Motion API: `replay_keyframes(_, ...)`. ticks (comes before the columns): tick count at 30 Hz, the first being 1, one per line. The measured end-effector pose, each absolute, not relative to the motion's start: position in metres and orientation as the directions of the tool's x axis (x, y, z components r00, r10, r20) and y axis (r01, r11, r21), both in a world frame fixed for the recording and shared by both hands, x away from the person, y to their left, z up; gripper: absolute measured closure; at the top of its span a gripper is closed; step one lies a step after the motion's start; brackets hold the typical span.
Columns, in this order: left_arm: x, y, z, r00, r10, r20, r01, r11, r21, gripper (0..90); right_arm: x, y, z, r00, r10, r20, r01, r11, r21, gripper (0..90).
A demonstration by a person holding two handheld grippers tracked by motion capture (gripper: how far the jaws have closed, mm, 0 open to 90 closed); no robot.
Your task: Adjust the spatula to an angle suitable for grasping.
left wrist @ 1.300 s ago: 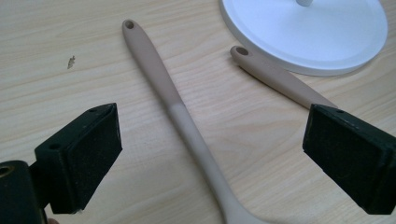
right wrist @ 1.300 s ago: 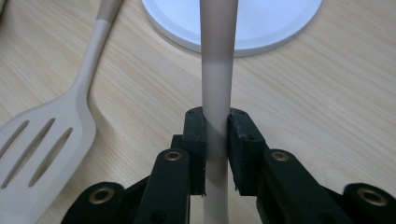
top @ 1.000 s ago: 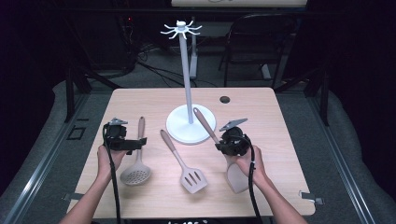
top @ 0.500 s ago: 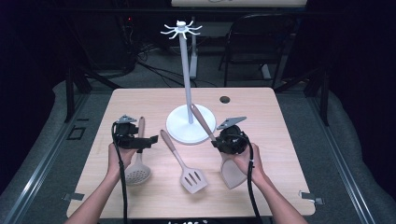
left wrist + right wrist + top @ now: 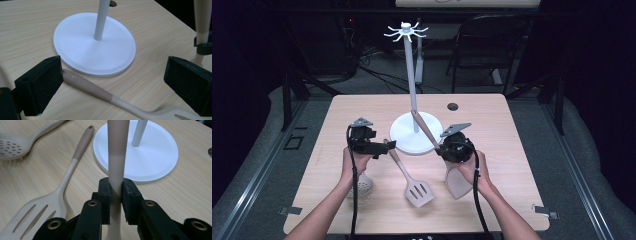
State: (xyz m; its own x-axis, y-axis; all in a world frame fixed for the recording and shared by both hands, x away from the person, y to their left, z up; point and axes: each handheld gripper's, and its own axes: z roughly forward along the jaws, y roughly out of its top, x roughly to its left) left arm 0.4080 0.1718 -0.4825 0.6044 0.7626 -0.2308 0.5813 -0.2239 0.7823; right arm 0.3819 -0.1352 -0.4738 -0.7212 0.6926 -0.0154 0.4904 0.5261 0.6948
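The right gripper (image 5: 116,192) has its jaws pressed tight on the pale lower handle of a solid spatula (image 5: 458,180), whose brown handle end (image 5: 421,125) slopes up toward the pole of the white hanging stand (image 5: 411,75). In the high view the spatula's broad blade hangs below the right hand (image 5: 472,167), close over the table (image 5: 512,150); whether it touches the wood cannot be told.

The left gripper (image 5: 112,82) holds nothing, its jaws spread wide, with the brown handle end of a slotted turner (image 5: 87,86) lying on the table between them. The turner runs from just beside the stand's round base (image 5: 95,47) to its slotted blade (image 5: 419,192) nearer the person. In the high view the left gripper (image 5: 371,145) sits just beside the base's left edge.

A perforated skimmer (image 5: 11,148) lies farther left, partly under the left hand (image 5: 352,162).
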Motion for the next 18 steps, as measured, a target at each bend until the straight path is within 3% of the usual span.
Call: replay_keyframes(18, 0.403, 0.132, -0.470, 0.679, 0.692, -0.246, 0.533, -0.234, 0.813, 7.5, 0.377, -0.123, -0.472, -0.746, 0.664, -0.052, 0.447, 0.558, 0.699, 78.6)
